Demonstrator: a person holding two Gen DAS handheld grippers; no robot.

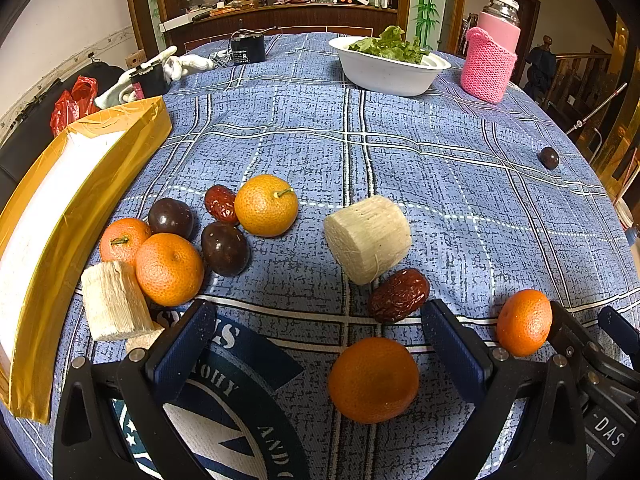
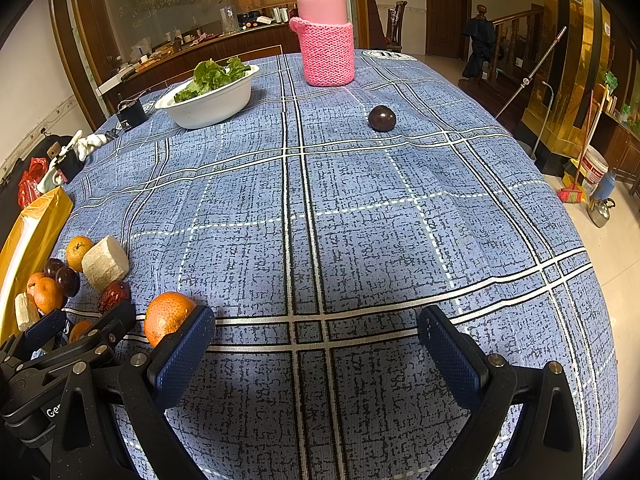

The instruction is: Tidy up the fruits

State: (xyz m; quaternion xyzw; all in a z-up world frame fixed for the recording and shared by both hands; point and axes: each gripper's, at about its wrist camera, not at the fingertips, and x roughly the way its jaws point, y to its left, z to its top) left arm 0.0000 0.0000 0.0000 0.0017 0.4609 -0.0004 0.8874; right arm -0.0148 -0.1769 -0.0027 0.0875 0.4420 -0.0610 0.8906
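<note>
My left gripper (image 1: 316,332) is open with a tangerine (image 1: 374,380) lying on the cloth between its fingers, nearer the right one. A red date (image 1: 399,295) and a sugarcane chunk (image 1: 368,238) lie just ahead. Left of them cluster several tangerines (image 1: 169,269), two dark plums (image 1: 224,249), a date (image 1: 221,204) and another sugarcane piece (image 1: 114,300). Another tangerine (image 1: 524,322) lies at the right, also in the right wrist view (image 2: 168,317). My right gripper (image 2: 316,332) is open and empty over bare cloth. A lone plum (image 2: 382,118) lies far ahead.
A yellow-rimmed white tray (image 1: 60,216) sits at the table's left edge. A white bowl of lettuce (image 1: 390,66), a pink-sleeved bottle (image 2: 326,40), a black battery (image 1: 248,49) and white gloves (image 1: 176,65) stand at the back. The table edge drops off at the right.
</note>
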